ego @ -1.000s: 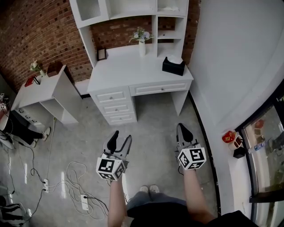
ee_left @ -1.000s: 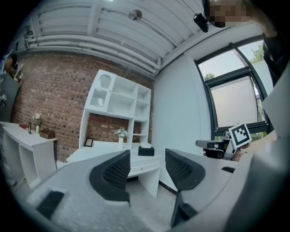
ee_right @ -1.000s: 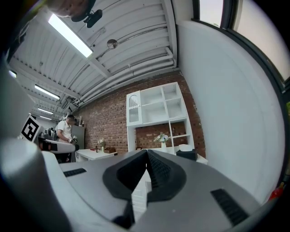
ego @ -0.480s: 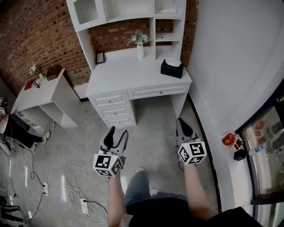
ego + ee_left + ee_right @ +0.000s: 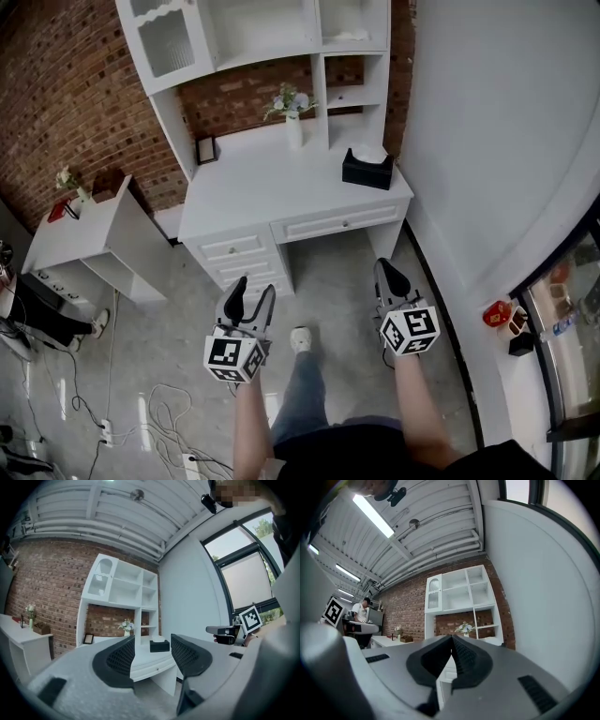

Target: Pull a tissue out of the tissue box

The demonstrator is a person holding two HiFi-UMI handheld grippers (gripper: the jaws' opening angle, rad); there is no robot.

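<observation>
A black tissue box point(image 5: 367, 169) with a white tissue sticking out of its top stands at the right end of the white desk point(image 5: 262, 192). It also shows small and far off in the left gripper view, as the tissue box point(image 5: 159, 645) seen between the jaws. My left gripper point(image 5: 249, 297) is open and empty, held over the floor well in front of the desk. My right gripper point(image 5: 389, 277) is shut with nothing in it, level with the left one and below the desk's right corner. In the right gripper view the box is hidden.
A vase of flowers point(image 5: 292, 120) and a small picture frame point(image 5: 205, 149) stand at the desk's back, under a white hutch point(image 5: 262, 37). A low white side table point(image 5: 80, 216) is on the left. Cables point(image 5: 178, 422) lie on the floor. A white wall point(image 5: 487, 141) runs along the right.
The desk has come closer and lower in the head view as the person steps toward it, one foot now forward. Both grippers keep their pose and jaw state.
</observation>
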